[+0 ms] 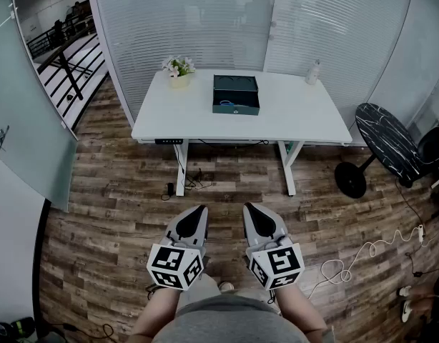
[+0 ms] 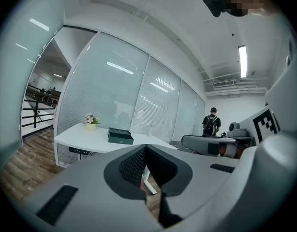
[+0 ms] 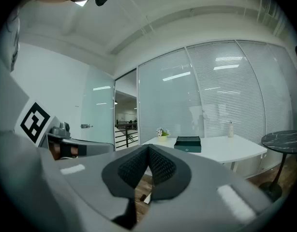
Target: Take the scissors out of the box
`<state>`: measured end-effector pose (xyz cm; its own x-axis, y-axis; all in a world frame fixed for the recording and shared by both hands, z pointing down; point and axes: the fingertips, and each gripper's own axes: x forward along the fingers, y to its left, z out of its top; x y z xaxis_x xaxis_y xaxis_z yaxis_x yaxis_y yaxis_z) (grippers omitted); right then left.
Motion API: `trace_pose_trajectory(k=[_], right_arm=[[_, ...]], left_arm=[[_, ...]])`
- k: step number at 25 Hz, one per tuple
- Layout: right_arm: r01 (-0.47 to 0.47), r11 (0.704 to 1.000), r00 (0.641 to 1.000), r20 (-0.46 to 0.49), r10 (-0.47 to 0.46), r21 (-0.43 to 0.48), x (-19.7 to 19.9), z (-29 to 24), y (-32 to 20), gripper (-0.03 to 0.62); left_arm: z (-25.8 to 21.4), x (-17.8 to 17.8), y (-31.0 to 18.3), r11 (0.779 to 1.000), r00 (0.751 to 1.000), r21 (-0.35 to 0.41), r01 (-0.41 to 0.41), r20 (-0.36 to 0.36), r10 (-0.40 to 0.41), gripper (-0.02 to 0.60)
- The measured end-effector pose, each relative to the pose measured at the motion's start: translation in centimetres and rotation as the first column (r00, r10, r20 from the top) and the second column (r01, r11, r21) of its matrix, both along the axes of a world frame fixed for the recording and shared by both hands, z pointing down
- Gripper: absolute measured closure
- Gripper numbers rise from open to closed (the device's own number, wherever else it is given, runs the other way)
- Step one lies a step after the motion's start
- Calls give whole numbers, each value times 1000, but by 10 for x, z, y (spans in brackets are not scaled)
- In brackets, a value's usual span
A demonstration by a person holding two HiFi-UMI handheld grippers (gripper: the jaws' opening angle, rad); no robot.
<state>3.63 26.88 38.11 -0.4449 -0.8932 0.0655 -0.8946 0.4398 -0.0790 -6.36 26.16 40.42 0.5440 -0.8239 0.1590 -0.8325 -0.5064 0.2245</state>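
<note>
- Left gripper (image 1: 199, 210) and right gripper (image 1: 249, 208): closed, empty, side by side above floor (image 1: 112, 220), well short of table's (image 1: 305, 123) front edge.
- Box (image 1: 236, 94): mid-table, near back edge; scissors not discernible.

Left gripper (image 1: 198, 211) and right gripper (image 1: 251, 209) sit side by side near the body, tips pointing far, roughly level. Both jaw pairs meet, empty. Forearms (image 1: 156, 309) reach forward behind them.
</note>
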Motion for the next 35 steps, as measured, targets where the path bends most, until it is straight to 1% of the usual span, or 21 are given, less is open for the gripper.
trace_pose_trajectory(k=[8, 12, 18, 22, 29, 35], right_arm=[[-16, 1000, 1000, 10, 16, 13, 9, -6, 13, 586], [-45, 999, 998, 39, 43, 30, 20, -9, 12, 585], [-69, 998, 997, 47, 69, 7, 30, -4, 7, 585], [-61, 998, 997, 52, 61, -4, 32, -2, 5, 585], [-68, 997, 996, 53, 69, -29, 43, 10, -23, 585], [-60, 998, 997, 38, 61, -36, 45, 15, -81, 585]], left_arm=[[-6, 6, 9, 1000, 1000, 15, 0, 5, 0, 575], [-6, 12, 8, 1000, 1000, 16, -2, 11, 2, 575], [-4, 19, 6, 1000, 1000, -2, -6, 5, 6, 575], [-4, 24, -1, 1000, 1000, -5, -7, 10, 7, 575], [1, 35, -33, 1000, 1000, -12, -16, 5, 16, 575], [5, 38, -91, 1000, 1000, -14, -23, -8, 23, 575]])
